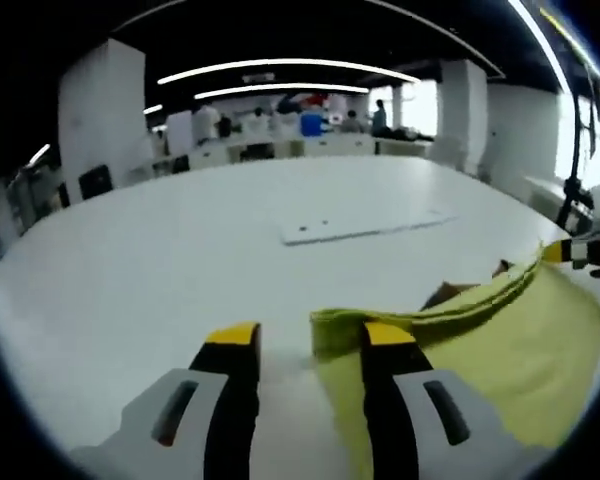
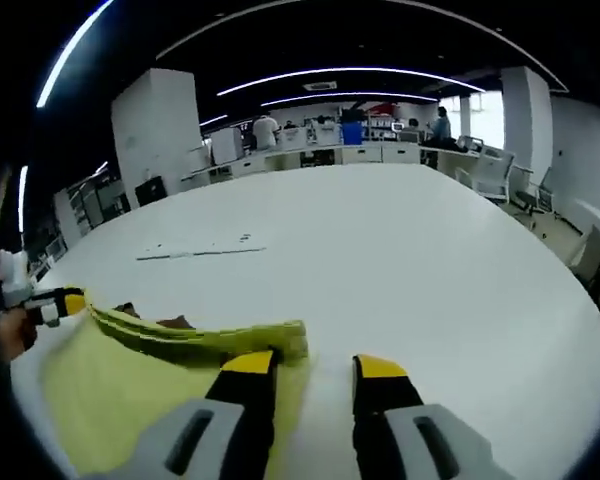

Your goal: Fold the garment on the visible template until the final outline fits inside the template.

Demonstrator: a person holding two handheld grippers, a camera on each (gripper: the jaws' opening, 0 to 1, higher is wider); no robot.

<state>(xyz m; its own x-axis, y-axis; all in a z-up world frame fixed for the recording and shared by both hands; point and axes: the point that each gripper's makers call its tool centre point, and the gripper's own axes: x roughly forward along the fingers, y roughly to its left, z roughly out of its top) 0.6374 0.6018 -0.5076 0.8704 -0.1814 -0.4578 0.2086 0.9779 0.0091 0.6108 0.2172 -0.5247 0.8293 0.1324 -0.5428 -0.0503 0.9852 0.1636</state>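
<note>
Yellow garment (image 1: 500,340) is lying on the white tabletop (image 1: 180,260) at four o'clock; your left gripper (image 1: 313,340) is hovering spread over its corner, your right gripper (image 2: 313,365) spread at its opposite corner.

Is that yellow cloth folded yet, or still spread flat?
Partly folded: the yellow cloth has one edge doubled over into a thick layered band along its far side.

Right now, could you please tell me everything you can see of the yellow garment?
The yellow garment is soft, matte cloth lying on the white table, its far edge folded over into a thick rolled lip. Something brown peeks out behind the fold. The left tongs and right tongs each straddle one end of that edge.
</note>
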